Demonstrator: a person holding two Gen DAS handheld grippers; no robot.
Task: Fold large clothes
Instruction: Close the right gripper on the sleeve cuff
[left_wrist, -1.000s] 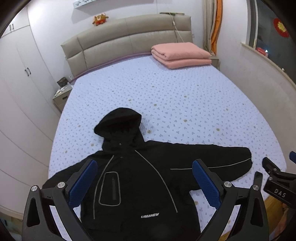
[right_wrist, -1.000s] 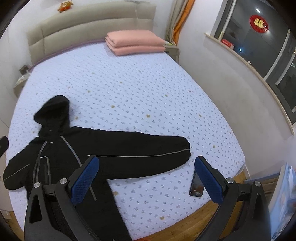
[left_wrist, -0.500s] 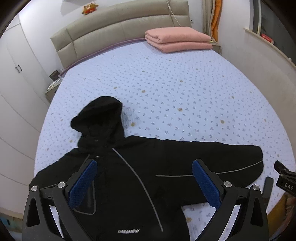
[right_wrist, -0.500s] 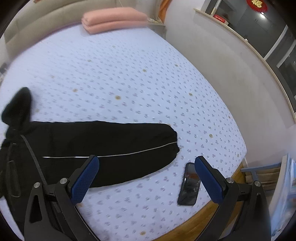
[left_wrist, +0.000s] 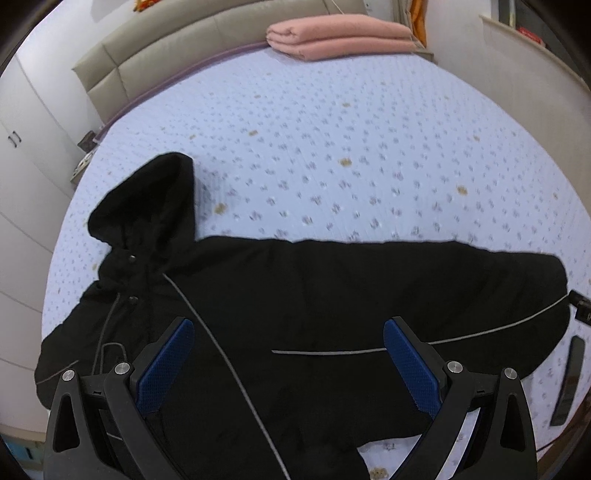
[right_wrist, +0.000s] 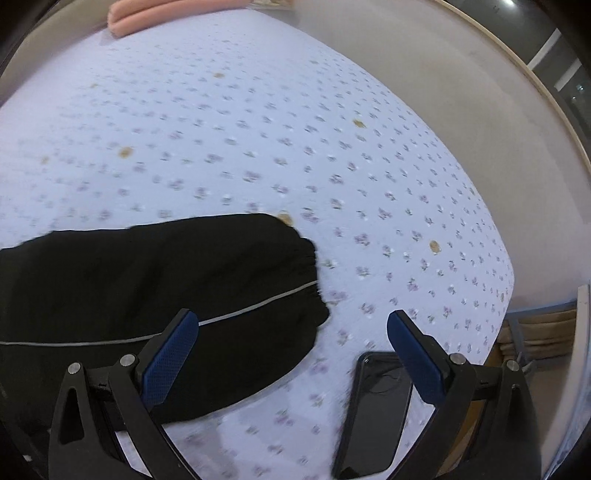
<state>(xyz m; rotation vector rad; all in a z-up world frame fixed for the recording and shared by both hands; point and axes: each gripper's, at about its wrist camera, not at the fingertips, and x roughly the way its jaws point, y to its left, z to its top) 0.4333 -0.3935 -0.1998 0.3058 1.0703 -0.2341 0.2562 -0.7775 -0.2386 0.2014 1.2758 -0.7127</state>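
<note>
The right tool (right_wrist: 291, 347) hangs spread over the sleeve cuff (right_wrist: 295, 273), with a phone (right_wrist: 376, 413) just beside it on the bed (right_wrist: 258, 129); a careless grab could snag the phone. The left tool (left_wrist: 288, 354) is spread too. The black hooded jacket (left_wrist: 258, 314) lies flat, sleeves out.

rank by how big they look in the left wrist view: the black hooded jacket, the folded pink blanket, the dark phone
1. black hooded jacket, by far the largest.
2. folded pink blanket.
3. dark phone, a thin sliver at the frame edge.
The blanket lies far from the camera, so it is likely bigger than it looks.
</note>
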